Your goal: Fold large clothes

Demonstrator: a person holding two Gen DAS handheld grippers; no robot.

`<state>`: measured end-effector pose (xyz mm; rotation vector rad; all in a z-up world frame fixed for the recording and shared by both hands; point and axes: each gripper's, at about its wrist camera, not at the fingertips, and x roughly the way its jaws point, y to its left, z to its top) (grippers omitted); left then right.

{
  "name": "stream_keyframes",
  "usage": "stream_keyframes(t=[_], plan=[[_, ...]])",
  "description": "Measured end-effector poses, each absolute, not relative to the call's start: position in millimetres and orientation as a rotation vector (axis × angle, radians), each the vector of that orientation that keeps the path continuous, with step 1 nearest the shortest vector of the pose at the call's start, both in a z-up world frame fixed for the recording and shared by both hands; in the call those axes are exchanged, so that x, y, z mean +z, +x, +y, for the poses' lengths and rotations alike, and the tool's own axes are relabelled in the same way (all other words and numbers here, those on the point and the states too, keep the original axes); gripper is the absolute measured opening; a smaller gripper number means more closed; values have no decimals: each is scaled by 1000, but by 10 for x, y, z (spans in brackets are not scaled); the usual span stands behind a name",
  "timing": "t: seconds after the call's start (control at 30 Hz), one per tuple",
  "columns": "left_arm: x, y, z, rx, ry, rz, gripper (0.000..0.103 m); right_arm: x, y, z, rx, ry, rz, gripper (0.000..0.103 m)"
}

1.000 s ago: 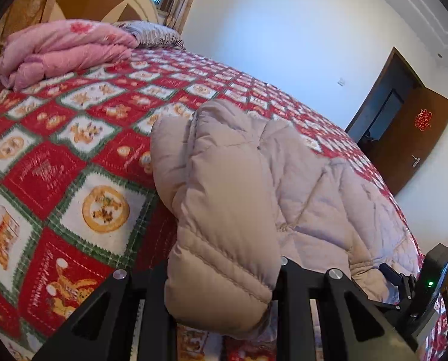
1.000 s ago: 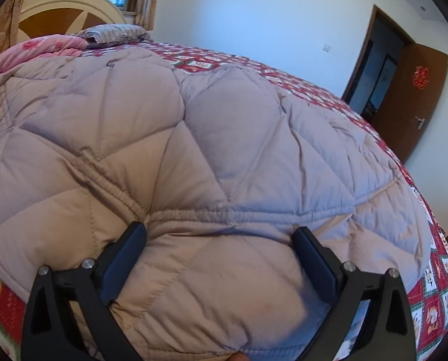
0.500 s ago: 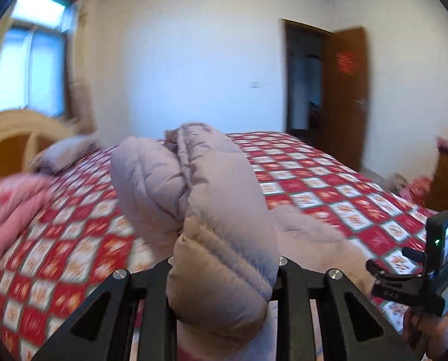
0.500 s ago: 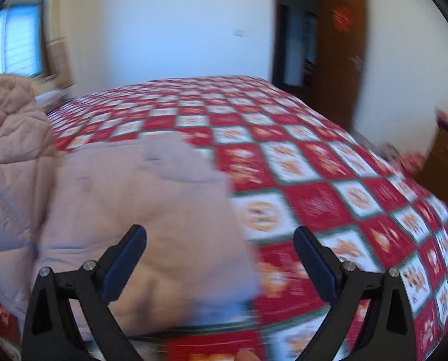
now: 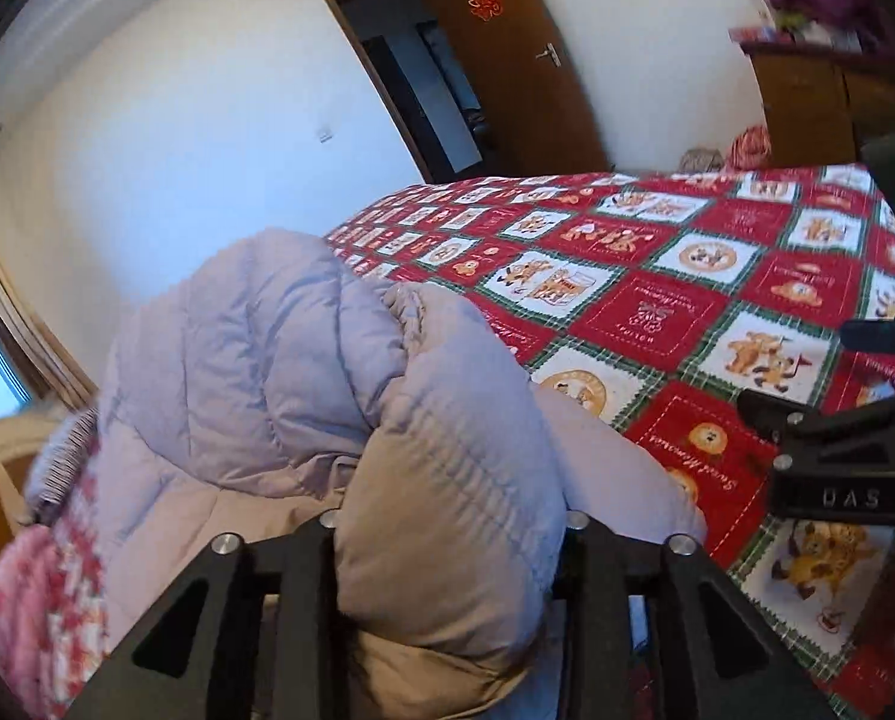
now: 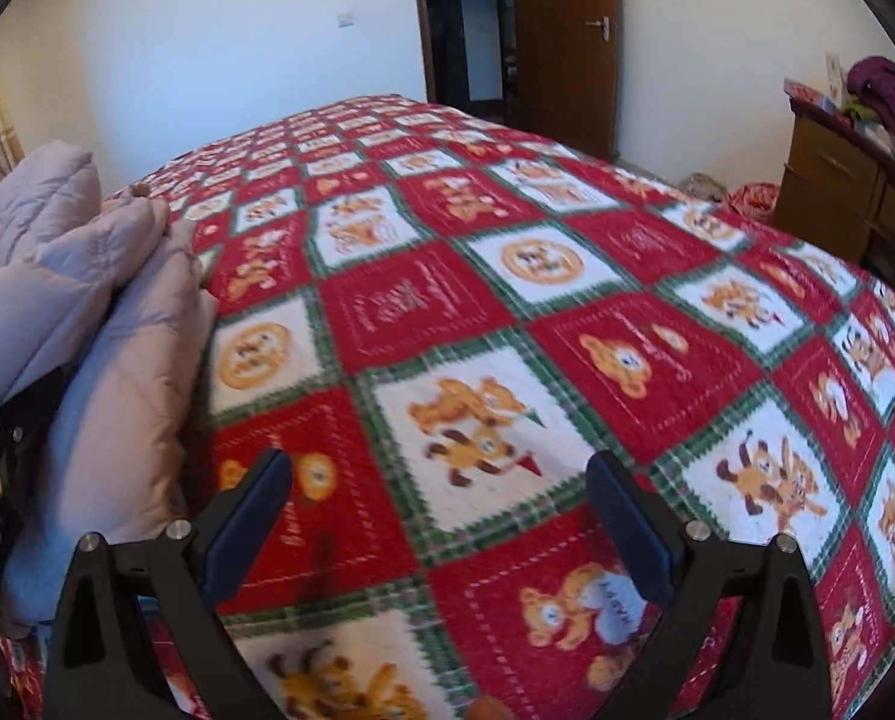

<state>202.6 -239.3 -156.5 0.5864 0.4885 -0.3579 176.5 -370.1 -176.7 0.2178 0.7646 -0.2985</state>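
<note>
Quilted and pale mauve, a down coat [image 5: 303,396] lies bunched at one side of a bed [image 6: 507,312] spread with a red, white and green patchwork cover, as a person works to fold it with a hand-held gripper in each hand. A thick padded roll of the coat sits between the fingers of the left hand-held gripper [image 5: 447,546], whose jaws are opening at this moment; the fabric fills the gap and presses against both fingers, so the hold is easing but not yet let go. From the right wrist camera the right hand-held gripper [image 6: 441,516] hangs over bare bedcover with its jaws spread wide and nothing between them, the coat [image 6: 87,324] lying just beside it to the left.

Judging by the stacked layers, at least one part of the coat has been turned in over the body, and the garment sits in a heaped, partly doubled bundle, not a flat, squared packet. What seems left is to set the held section down, smooth the puffed panels and bring the remaining length over to finish the fold; how many folds remain cannot be told from these views. A pink quilt [image 5: 33,612] lies blurred at the lower left, a brown door [image 6: 567,42] stands open beyond the bed, and a wooden cabinet [image 6: 837,180] stands at the right.
</note>
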Motion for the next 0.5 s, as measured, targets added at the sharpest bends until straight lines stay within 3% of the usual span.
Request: stream_keyframes(t=[0.13, 0.2, 0.27, 0.4, 0.5], plan=[[-1231, 1871, -2417, -308, 608, 422, 48, -1809, 1775, -3780, -309, 244, 766, 100], [-999, 1723, -2347, -333, 563, 372, 62, -1790, 1777, -3772, -309, 241, 764, 100], [-793, 1601, -2278, -343, 525, 315, 88, -1744, 1782, -3762, -313, 228, 757, 100], [-426, 1502, -1816, -314, 417, 244, 92, -1540, 1773, -3767, -322, 205, 723, 98], [-404, 1809, -1314, -137, 357, 280, 92, -1248, 1799, -3721, -295, 208, 696, 85]])
